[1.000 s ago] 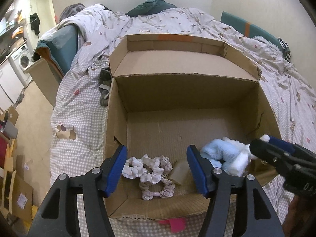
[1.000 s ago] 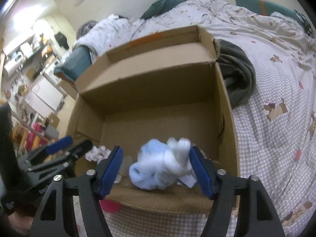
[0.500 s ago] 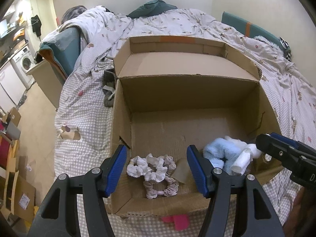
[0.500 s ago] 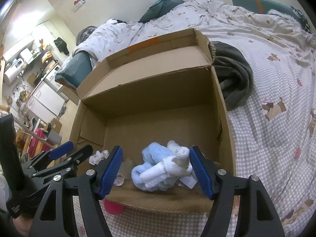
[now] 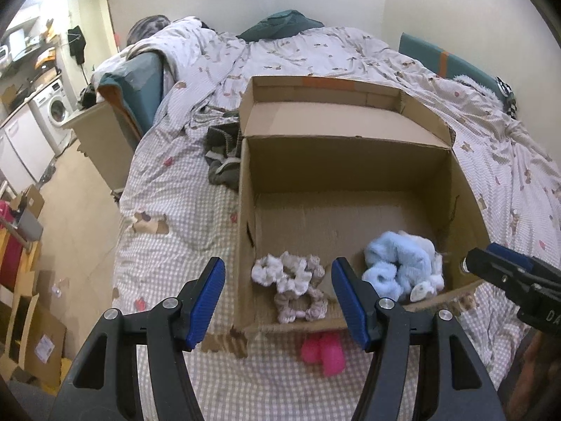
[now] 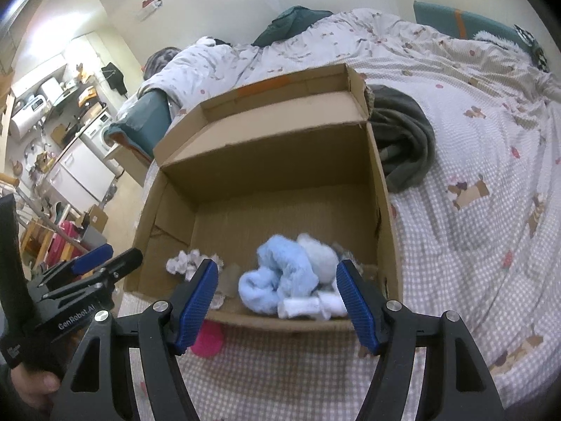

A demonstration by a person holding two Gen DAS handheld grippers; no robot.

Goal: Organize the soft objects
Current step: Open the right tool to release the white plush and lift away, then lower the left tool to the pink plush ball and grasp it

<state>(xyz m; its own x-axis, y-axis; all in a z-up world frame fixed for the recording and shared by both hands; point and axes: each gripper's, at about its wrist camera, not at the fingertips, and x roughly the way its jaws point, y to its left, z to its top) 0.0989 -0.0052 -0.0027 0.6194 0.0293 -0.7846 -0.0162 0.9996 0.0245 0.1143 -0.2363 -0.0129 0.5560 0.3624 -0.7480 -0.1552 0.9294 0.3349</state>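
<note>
Both grippers empty, soft items sit in cardboard box (image 5: 350, 161) on bed.

Left gripper (image 5: 278, 296) and right gripper (image 6: 277, 300) released, nothing between pads, hovering by box's near wall. Scrunchies (image 5: 291, 280) in box's near-left corner, blue plush (image 6: 280, 280) near-right, likely grouped by kind. Box's back half is free; pink item (image 5: 324, 351) lies just outside near wall.

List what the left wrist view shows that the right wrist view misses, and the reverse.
Only the left wrist view: the whole pile of scrunchies and the grey clothes left of the box. Only the right wrist view: the dark blanket right of the box. Both: the cardboard box, the blue plush toy, the pink thing on the bed, open grippers holding nothing.
</note>
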